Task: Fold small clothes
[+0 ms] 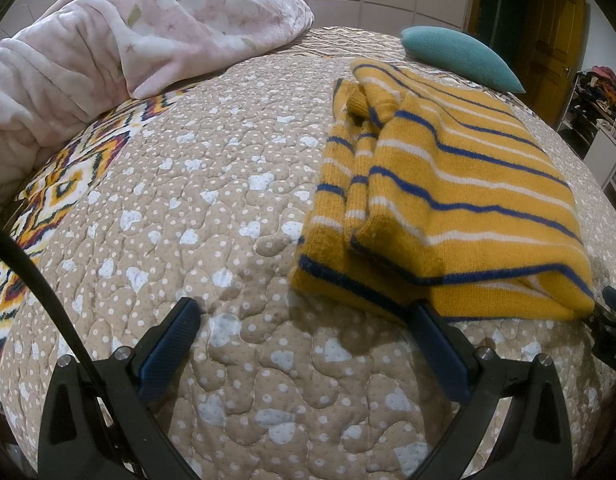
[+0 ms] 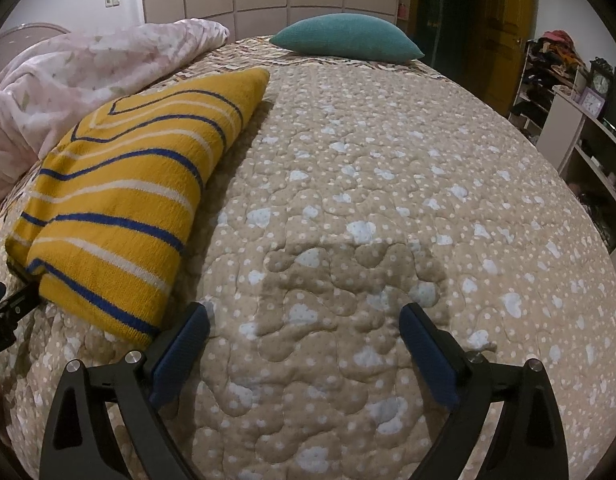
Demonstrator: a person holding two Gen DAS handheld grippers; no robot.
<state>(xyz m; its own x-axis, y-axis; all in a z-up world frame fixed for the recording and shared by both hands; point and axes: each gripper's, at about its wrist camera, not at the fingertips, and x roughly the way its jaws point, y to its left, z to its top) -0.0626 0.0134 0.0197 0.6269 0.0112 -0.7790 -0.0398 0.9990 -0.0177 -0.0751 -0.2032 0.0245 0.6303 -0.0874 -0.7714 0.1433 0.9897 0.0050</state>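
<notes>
Left gripper (image 1: 303,316): your fingers are spread wide, holding nothing, low over the quilt (image 1: 211,208).
Right gripper (image 2: 303,320): your fingers are spread wide, empty, over bare quilt.
Sweater (image 1: 448,200): yellow, striped, folded; it lies flat on the quilt between your two grippers, its near edge just beside each.
Blanket (image 1: 107,40): pink, heaped at the far left corner.
Pillow (image 2: 348,38): teal, at the far edge.

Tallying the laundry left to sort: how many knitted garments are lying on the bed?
1. A folded mustard-yellow knitted sweater with blue and white stripes lies on the beige quilted bedspread, between both open tools. Others could be hidden under the pink floral blanket.
</notes>
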